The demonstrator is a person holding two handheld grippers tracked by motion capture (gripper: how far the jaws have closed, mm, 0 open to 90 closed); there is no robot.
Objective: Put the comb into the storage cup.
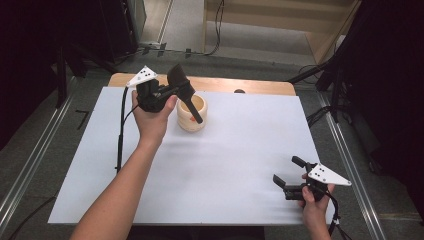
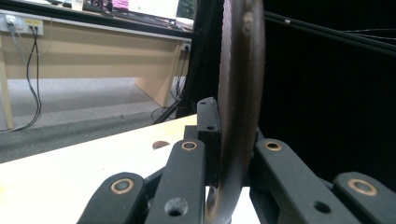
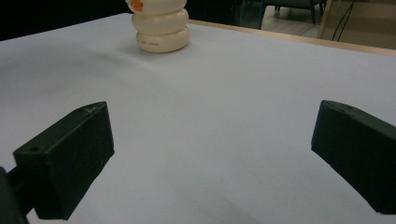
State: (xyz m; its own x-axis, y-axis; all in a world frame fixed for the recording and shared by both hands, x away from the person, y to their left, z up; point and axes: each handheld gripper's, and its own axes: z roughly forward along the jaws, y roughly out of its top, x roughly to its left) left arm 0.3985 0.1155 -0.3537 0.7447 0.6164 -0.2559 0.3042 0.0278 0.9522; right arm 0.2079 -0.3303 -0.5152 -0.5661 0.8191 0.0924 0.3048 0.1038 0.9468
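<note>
Left gripper (image 1: pixel 172 90) clamped on dark spatula (image 1: pixel 186 95), handle end dipping into cream cup (image 1: pixel 192 114). Right gripper (image 1: pixel 288 173) jaws wide apart, holding nothing, resting on the table (image 1: pixel 225 165).

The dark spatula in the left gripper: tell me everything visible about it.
The spatula is dark brown to black, wood-like, with a flat flared blade at its upper end and a long narrow handle. The left gripper clamps it just below the blade; in the left gripper view it stands edge-on between the shut jaws, its surface worn. It tilts, the handle's lower end reaching into the cream ridged cup at the far side of the white table.
</note>
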